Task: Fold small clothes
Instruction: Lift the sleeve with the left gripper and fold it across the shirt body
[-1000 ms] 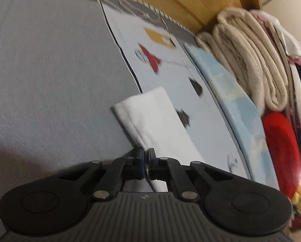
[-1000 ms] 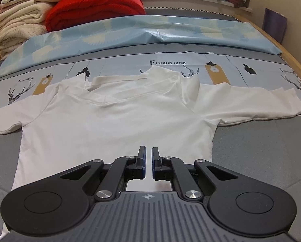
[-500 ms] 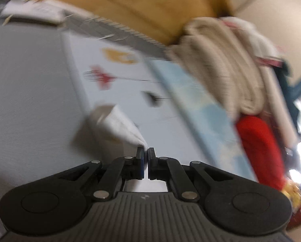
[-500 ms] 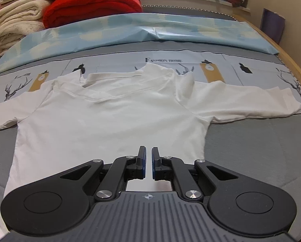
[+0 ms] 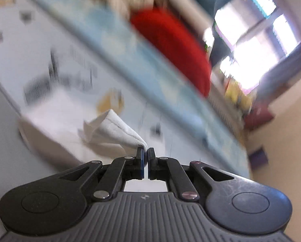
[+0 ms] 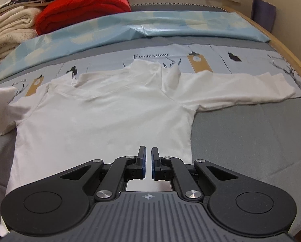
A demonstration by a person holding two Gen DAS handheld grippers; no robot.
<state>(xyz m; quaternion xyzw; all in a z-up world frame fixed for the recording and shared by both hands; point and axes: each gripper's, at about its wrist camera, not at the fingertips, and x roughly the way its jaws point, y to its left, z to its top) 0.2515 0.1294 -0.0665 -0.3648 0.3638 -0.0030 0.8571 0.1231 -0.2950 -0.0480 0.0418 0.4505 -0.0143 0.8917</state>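
Left gripper, jaws pinched on the cuff, lifts the left sleeve of the white long-sleeved cotton shirt spread on the bed, likely folding it inward; right gripper, jaws nearly closed and empty, hovers over the hem.

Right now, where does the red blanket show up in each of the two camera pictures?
Left wrist view: the red blanket sits upper middle, blurred, just left of the bright window, above the light blue sheet.
Right wrist view: the red blanket lies folded at the upper left, beside the stack of cream blankets.
Shared landmark: the light blue sheet runs right below it in both.
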